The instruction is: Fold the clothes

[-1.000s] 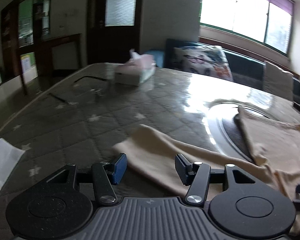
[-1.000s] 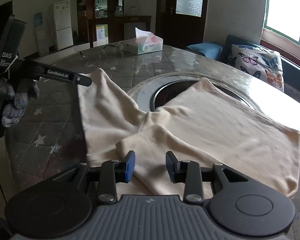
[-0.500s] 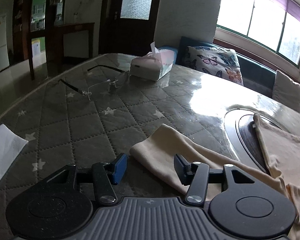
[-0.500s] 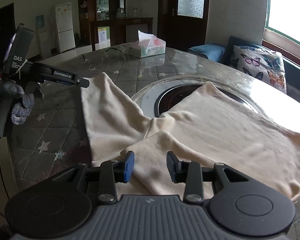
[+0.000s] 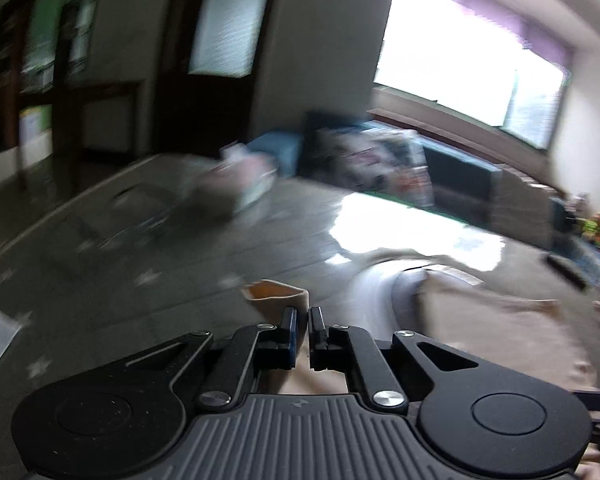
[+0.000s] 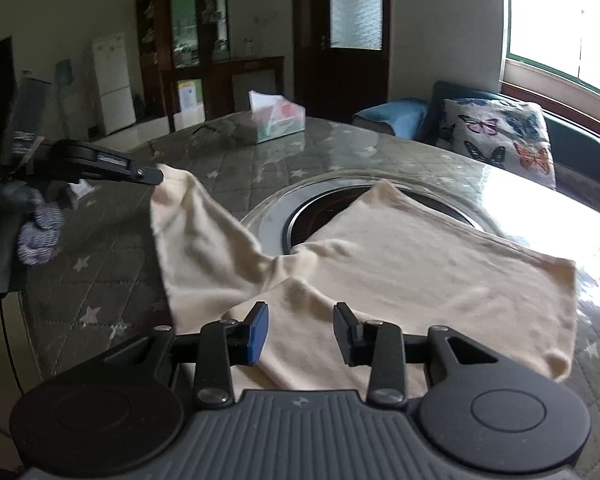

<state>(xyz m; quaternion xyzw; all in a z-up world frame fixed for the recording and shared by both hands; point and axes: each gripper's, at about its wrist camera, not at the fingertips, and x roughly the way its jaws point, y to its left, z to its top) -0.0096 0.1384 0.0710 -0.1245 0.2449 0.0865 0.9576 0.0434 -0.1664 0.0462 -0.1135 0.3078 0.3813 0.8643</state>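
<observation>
Left tongs [image 5: 302,322] clamping cream garment's [image 6: 400,264] limp sleeve end; right tongs [image 6: 301,330] hanging apart; I'm judging it light, floppy.

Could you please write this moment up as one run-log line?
left gripper: just closed on sleeve, lifting | right gripper: open over cream shirt | fold: not yet made

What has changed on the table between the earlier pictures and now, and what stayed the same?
The left gripper has just closed its jaws on the sleeve end of the cream cotton shirt and lifted it off the grey quilted table cover. The right gripper stays open over the other sleeve, and the white tissue box has not moved.
</observation>
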